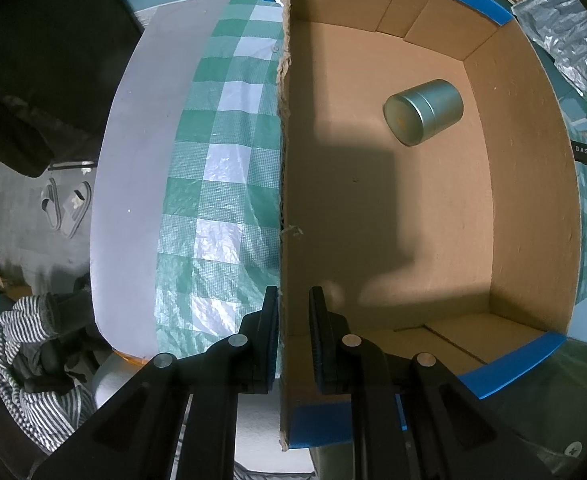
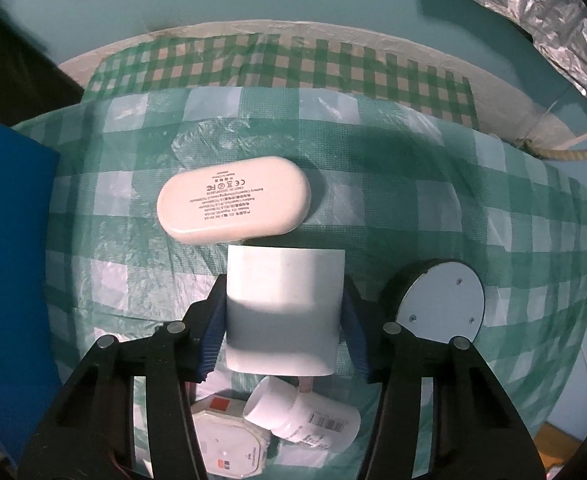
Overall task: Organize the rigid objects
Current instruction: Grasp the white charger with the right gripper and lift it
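Observation:
My left gripper is shut on the left wall of an open cardboard box with blue tape on its rims. A grey metal tin lies on its side on the box floor, far right. My right gripper is shut on a white cylinder and holds it above the green checked cloth. A white oval power bank lies on the cloth just beyond the cylinder.
A black round disc with a pale face stands right of the cylinder. A white pill bottle and a white octagonal device lie beneath my right gripper. A blue box side is at the left. Crinkled foil hangs at upper right.

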Action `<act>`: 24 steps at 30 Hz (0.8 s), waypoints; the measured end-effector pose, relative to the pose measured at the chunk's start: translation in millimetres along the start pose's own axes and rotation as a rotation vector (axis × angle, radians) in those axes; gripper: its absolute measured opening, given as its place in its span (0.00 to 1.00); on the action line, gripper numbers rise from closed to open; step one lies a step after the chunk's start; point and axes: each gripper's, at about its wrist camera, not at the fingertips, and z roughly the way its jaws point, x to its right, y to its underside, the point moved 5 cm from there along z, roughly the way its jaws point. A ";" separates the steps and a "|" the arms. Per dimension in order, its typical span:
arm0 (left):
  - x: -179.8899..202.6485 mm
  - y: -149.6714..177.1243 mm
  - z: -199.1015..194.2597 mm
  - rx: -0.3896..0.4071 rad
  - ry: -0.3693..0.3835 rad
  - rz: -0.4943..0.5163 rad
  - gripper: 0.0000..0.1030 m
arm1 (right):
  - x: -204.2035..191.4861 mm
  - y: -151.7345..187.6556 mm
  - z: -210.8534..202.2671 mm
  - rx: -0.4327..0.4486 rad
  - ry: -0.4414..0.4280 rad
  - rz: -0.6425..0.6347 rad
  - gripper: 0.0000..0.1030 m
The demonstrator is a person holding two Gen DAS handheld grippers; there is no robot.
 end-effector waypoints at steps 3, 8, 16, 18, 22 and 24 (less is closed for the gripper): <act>-0.5 0.1 0.4 -0.001 0.000 0.002 0.14 | 0.6 2.6 -2.6 -0.007 -0.019 -0.005 0.50; -2.8 0.7 0.1 0.000 -0.001 0.002 0.14 | -3.4 4.3 -18.4 0.020 -0.041 -0.018 0.50; -4.5 1.3 1.5 0.002 -0.002 0.004 0.14 | -18.5 2.3 -48.4 0.067 -0.084 -0.055 0.50; -4.0 1.7 2.2 0.002 -0.001 0.005 0.14 | -25.2 2.1 -56.5 0.076 -0.094 -0.075 0.50; -4.9 2.4 2.1 0.003 -0.001 0.006 0.14 | -40.0 0.3 -72.0 0.085 -0.123 -0.106 0.50; -5.4 2.8 2.2 0.003 -0.001 0.006 0.14 | -46.2 -1.0 -79.8 0.089 -0.134 -0.119 0.50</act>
